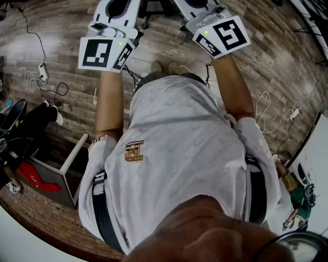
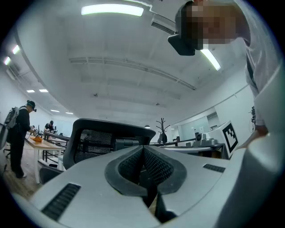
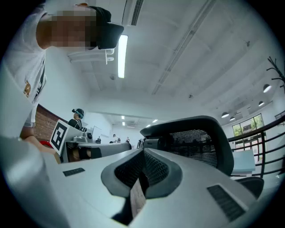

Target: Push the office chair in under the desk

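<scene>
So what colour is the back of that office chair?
Black: the office chair has a mesh back in a solid frame, clearest in the right gripper view.

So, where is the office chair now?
The office chair stands just ahead: its mesh back shows left of centre in the left gripper view, right of centre in the right one.

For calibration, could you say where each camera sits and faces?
Head view: on the head, facing down at the floor; shirt, arms, left gripper, right gripper show.
Left gripper view: on that gripper, facing along shut jaws at the chair; shirt right.
Right gripper view: likewise; shirt left.
Both gripper views share the chair.
</scene>
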